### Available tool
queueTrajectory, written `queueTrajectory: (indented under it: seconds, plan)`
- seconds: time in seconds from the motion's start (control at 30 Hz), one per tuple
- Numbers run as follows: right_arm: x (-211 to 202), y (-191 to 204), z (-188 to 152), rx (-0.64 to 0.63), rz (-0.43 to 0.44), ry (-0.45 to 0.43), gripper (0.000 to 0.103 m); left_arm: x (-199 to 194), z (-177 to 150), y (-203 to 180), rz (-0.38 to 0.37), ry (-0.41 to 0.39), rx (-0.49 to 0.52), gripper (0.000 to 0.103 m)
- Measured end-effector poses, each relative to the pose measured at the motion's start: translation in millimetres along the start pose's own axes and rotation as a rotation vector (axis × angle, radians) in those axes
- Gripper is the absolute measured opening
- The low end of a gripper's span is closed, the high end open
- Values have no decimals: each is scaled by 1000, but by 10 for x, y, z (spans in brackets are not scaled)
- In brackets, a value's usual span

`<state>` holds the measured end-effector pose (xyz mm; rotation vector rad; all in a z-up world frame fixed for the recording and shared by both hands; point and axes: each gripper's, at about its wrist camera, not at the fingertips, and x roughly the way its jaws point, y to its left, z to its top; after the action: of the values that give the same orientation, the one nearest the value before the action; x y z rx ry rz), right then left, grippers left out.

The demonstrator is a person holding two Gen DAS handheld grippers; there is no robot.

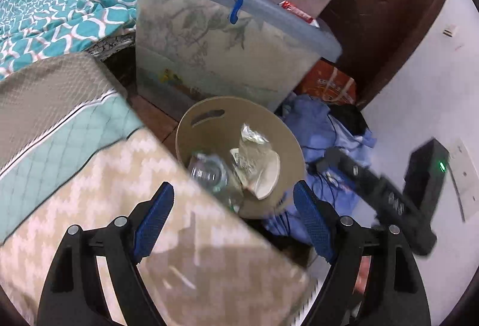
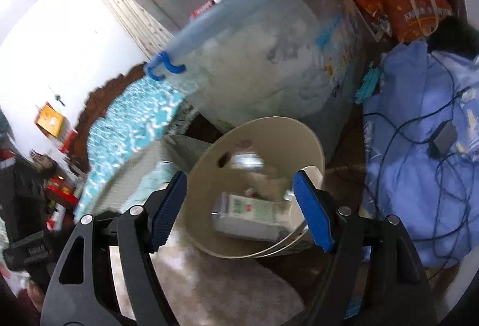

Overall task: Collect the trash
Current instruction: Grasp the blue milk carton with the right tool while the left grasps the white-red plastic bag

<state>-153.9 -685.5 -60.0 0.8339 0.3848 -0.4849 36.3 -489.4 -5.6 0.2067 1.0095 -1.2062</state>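
A beige trash bin (image 1: 209,128) stands on the floor beside the bed. In the left wrist view it holds a clear plastic bottle (image 1: 209,173), crumpled wrappers (image 1: 251,146) and a paper cup (image 1: 269,176). My left gripper (image 1: 233,221) is open and empty above the bed corner, near the bin. In the right wrist view the bin (image 2: 269,128) holds a green and white carton (image 2: 254,215). My right gripper (image 2: 242,209) is open and empty, right over the bin's mouth. The other gripper (image 1: 386,200) shows at right in the left wrist view.
A large clear storage box (image 1: 227,48) with a blue handle stands behind the bin. The bed (image 1: 89,191) with patterned covers is at left. Blue clothing (image 2: 419,146) with black cables lies on the floor at right. An orange package (image 2: 416,12) is behind.
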Motion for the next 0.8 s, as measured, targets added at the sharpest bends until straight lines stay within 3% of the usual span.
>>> queueTrajectory:
  seconds: [0.13,0.23,0.33,0.53,0.63,0.7,0.8]
  plan:
    - [8,269,-97,-54,83,52,66,-382,-395,240,-66,83,-42,78]
    - [106,570,-195,-106,163,116,57,-773,-757,487,-53,93,-68,78]
    - [215,952,-343,-181,228,169,53,-1257,-1106,865,53,55,-117,78]
    - [544,1850,-802,-350,340,314,55,-2279,-1706,1779,380,-71,-315,80]
    - [714,2359,-1080,-478,373,372,75,-2773,-1937,2206,576,-166,-430,90]
    - [817,2738,-1282,-610,387,388,89,-2983,-2040,2466,611,-214,-493,92]
    - [1014,3248,-1551,-793,406,438,94,-3024,-2067,2762,614,-214,-538,93]
